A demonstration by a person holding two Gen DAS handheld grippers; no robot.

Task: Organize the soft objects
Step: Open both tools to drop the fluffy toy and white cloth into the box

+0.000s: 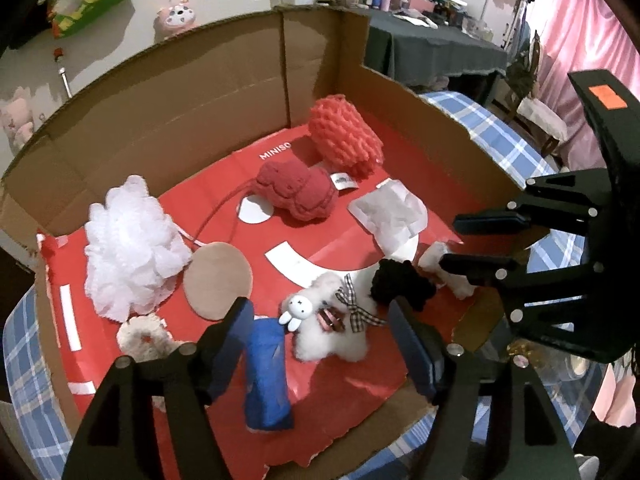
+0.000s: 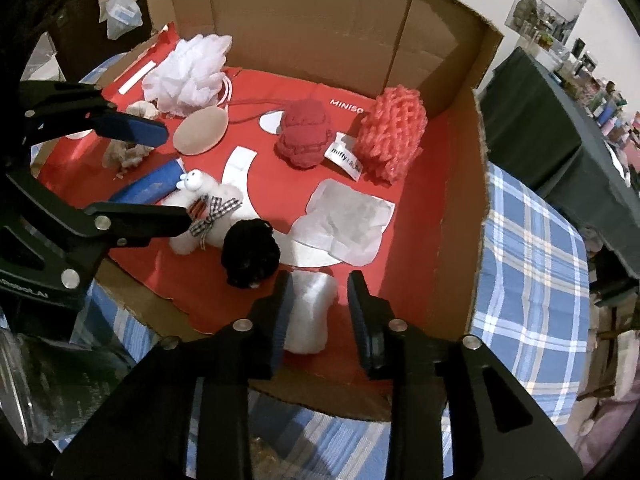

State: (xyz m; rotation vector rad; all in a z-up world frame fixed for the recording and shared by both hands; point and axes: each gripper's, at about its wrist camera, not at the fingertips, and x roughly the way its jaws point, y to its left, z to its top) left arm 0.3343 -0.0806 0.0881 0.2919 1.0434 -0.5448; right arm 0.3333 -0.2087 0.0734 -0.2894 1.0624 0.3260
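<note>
A blue plaid cloth [image 2: 532, 264] covers the surface, and on it sits an open cardboard box [image 2: 312, 20] whose floor is lined with a red MINISO bag [image 2: 420, 220]. Beyond the box a dark green cloth-draped table [image 1: 432, 48] crowded with small bottles stands against a pale wall, with a pink curtain [image 1: 588, 32] at the far right.

The right gripper [image 2: 322, 320] comes in low over the near edge of the box, pointing inward. Its fingers are spread, one on each side of a white fluffy piece [image 2: 310, 312] lying on the red lining; whether the pads touch it cannot be told. The left gripper [image 1: 320, 340] reaches in from the near left, fingers wide apart and holding nothing, hovering over a blue roll [image 1: 266, 376] and a white plush with a checked bow [image 1: 332, 320].

Just beyond the right gripper lies a black fuzzy ball [image 2: 250, 252], touching the white plush. To the right of it a flat white pouch [image 2: 344, 222] lies on the lining. Left of the plush are a tan round pad [image 1: 218, 280] and a cream scrunchie [image 1: 144, 338]. Farther back sit a white mesh pouf [image 1: 132, 248] at the left, a dark red knitted ball [image 1: 298, 192] in the middle with a paper tag [image 2: 344, 156] beside it, and a coral mesh pouf [image 1: 346, 136] at the far right.
</note>
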